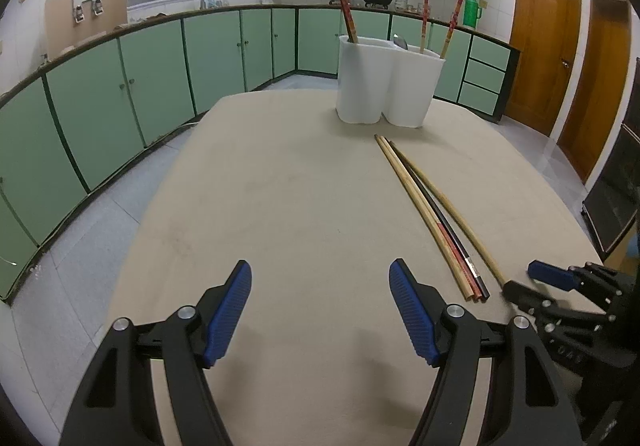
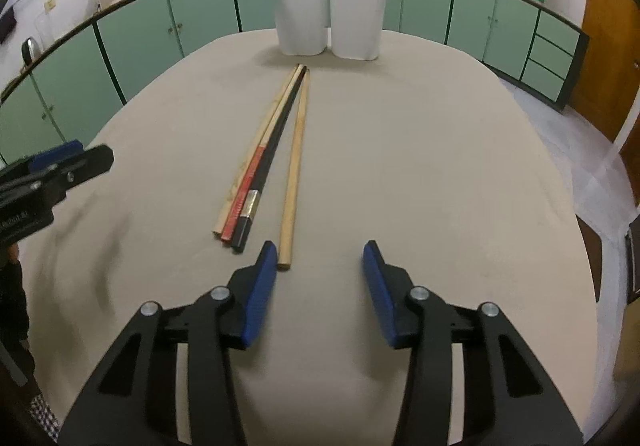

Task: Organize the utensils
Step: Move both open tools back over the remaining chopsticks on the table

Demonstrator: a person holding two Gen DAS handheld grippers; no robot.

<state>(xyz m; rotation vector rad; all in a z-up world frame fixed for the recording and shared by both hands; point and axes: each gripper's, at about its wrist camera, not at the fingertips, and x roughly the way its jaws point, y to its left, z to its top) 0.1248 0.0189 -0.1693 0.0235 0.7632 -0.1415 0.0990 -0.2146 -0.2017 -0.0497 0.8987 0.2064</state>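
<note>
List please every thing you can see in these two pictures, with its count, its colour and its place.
table: one, beige top, under everything.
holder: one, white, two joined compartments, far end of the table.
chopsticks in holder: three, red with pale lower parts; one in the left compartment, two in the right.
spoon: one, grey metal, only its top shows in the right compartment.
chopsticks on table: four; one pale, one red and pale, one black lie together, one tan just beside them.
cabinets: green, along the walls.
doors: two, brown wood.
left tool: black with blue pads, open, empty.
right tool: same colours, open, the tan chopstick's near end by its left pad.
</note>
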